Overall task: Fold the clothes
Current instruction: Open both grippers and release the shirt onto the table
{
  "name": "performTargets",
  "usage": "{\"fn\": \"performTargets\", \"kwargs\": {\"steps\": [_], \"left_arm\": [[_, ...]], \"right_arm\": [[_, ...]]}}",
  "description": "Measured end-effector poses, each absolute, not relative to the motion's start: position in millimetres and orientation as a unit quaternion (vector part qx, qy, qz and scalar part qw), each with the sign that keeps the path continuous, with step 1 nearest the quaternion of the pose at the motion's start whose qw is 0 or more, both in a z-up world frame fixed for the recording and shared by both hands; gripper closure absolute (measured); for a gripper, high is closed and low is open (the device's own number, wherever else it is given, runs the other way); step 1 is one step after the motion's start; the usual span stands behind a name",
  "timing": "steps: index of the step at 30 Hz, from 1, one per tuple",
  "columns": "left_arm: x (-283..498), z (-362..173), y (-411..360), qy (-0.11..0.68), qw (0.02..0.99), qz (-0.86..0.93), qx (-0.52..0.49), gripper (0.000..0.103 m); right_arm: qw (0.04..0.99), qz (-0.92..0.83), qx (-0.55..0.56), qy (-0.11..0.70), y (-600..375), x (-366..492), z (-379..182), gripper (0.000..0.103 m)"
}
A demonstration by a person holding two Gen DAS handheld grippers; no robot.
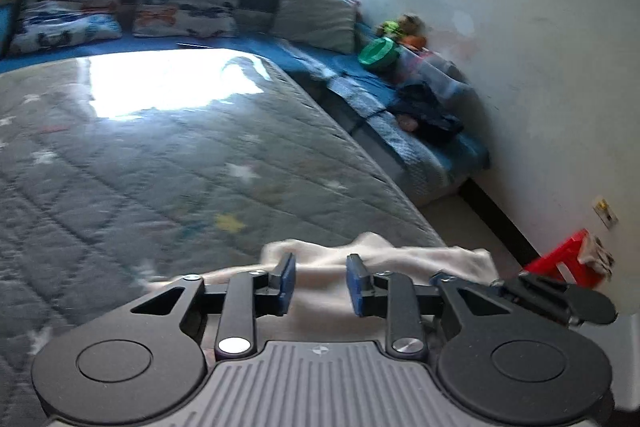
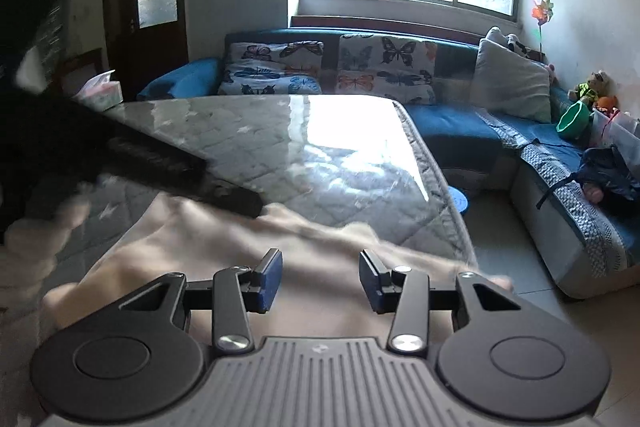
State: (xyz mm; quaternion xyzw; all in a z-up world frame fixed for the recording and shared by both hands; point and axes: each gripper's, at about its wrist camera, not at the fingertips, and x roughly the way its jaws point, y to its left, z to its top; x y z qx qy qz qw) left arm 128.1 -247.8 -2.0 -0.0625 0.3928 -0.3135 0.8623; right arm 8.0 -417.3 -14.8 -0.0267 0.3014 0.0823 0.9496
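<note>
A cream garment (image 2: 224, 239) lies spread over the near end of a table with a grey quilted, star-patterned cover (image 2: 248, 131). Its right side reaches the table's right edge. My right gripper (image 2: 320, 279) hovers just over the cloth, open, with nothing pressed between its blue pads (image 2: 270, 279). In the left wrist view the same cream garment (image 1: 384, 259) is bunched at the table's near right corner. My left gripper (image 1: 321, 283) sits over it with its pads (image 1: 286, 285) apart and cloth showing below the gap. A dark blurred arm (image 2: 168, 167) crosses the cloth's far left part.
A blue corner sofa (image 2: 448, 123) with butterfly cushions (image 2: 384, 67) and a grey cushion (image 2: 512, 83) wraps the table's far and right sides. A green bowl (image 2: 572, 121), toys and dark clothes lie on it. A red stool (image 1: 564, 259) stands by the wall. A tissue box (image 2: 100, 91) sits far left.
</note>
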Motion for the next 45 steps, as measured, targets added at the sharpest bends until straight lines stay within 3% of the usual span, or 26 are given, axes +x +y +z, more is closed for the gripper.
{"fn": "performTargets", "kwargs": {"steps": [22,30,45], "left_arm": [[124,-17,-258,0.388,0.861,-0.322,-0.067,0.076],[76,-2,-226,0.368,0.856,-0.360,-0.044,0.076],[3,-23,-164,0.370,0.865,-0.340,-0.020,0.078]], "right_arm": [[0.954,0.077,-0.029,0.289,-406,-94,-31,0.060],[0.959,0.007,-0.004,0.284,-437,-108,-26,0.060],[0.959,0.024,-0.015,0.281,-426,-106,-26,0.059]]}}
